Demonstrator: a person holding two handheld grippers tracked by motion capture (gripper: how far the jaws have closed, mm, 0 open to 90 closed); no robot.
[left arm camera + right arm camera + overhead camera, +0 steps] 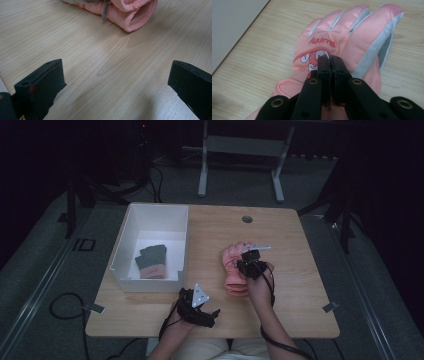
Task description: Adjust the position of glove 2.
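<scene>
In the right gripper view, the right gripper reaches up from the bottom edge, its two black jaws pressed together with no gap between them, their tips resting on the back of a pink glove. The glove lies flat on the light wooden surface, fingers pointing away toward the top of the picture, with pale grey strips running between and beside the fingers. Red lettering and a cartoon print with red spots show on its back, partly hidden by the jaws. A white flat panel fills the upper left corner.
</scene>
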